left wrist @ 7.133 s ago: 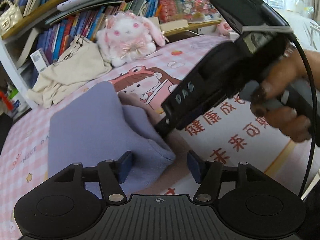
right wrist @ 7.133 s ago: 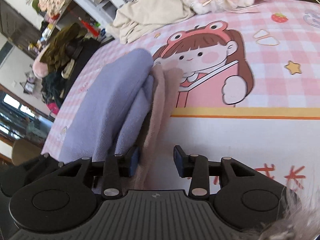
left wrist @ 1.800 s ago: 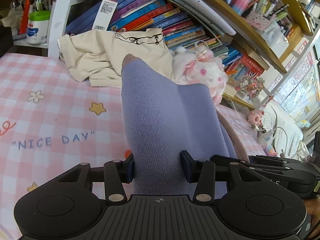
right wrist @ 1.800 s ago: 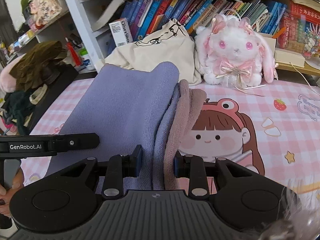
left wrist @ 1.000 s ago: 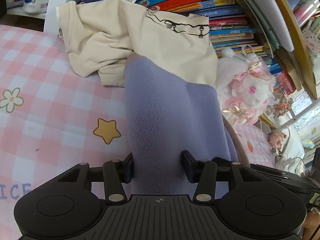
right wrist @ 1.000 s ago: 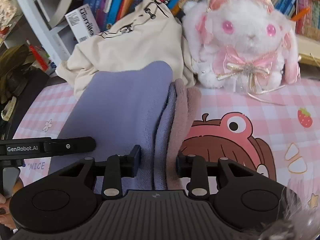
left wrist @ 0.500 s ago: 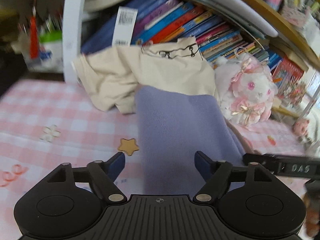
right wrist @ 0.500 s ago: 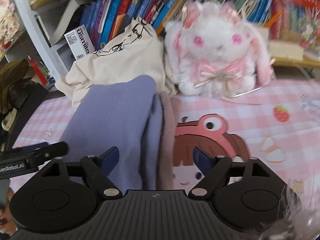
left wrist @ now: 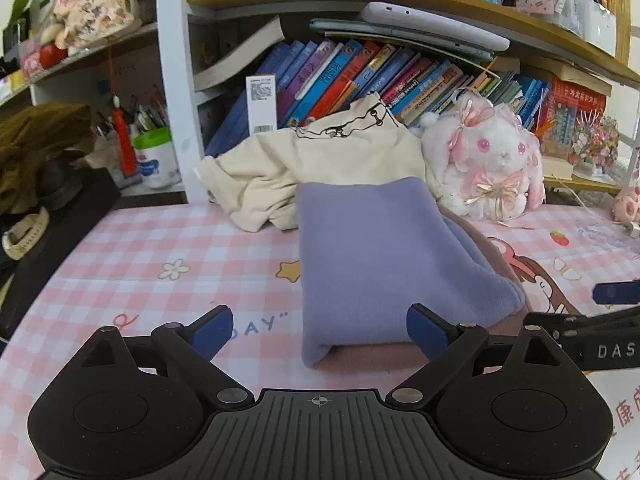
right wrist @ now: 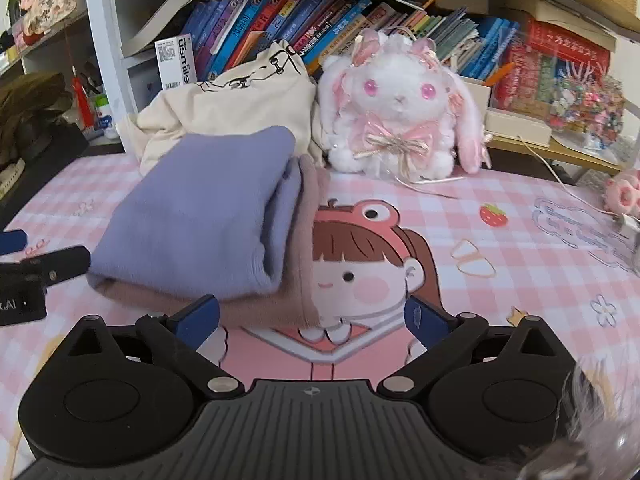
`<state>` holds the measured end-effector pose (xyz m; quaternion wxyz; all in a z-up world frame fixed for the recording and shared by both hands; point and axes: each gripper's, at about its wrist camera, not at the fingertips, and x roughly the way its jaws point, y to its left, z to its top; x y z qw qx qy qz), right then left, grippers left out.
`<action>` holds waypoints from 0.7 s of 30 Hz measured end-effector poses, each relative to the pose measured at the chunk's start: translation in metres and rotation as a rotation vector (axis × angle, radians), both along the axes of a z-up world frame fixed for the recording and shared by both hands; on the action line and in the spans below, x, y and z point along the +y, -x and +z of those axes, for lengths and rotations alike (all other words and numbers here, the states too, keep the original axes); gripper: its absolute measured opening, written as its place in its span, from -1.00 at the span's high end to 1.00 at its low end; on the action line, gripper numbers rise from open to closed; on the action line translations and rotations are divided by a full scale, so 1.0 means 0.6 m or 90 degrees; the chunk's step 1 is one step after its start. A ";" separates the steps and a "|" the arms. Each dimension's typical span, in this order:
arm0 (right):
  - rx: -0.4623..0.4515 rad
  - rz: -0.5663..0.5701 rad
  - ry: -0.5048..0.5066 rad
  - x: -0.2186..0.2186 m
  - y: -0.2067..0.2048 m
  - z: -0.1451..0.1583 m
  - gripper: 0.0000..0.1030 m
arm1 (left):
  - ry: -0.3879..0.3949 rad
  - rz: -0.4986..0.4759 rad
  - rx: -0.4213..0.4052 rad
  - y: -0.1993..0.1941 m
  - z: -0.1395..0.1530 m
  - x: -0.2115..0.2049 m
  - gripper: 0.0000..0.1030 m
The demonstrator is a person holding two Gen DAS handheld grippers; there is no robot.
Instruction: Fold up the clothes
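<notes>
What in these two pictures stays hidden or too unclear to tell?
- Purple garment, both views: folded, so its type is hidden.
- Cream garment, both views: lower part behind the purple one.
- Left hand-held gripper, right wrist view: cut off by the left edge.
- Book titles: too small to read.

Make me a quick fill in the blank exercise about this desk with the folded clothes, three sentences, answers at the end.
1. The folded garment on the pink checked mat is ____ on top.
2. Behind it, next to the plush rabbit, lies a crumpled ____ shirt.
3. The left gripper and right gripper are both ____.

Answers: purple; cream; open
</notes>
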<state>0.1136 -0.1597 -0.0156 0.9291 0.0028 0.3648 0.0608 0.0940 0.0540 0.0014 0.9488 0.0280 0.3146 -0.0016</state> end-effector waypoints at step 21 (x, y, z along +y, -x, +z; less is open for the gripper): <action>-0.025 -0.031 0.013 -0.037 0.083 0.009 -1.00 | -0.001 0.016 0.003 0.057 0.000 -0.039 -0.99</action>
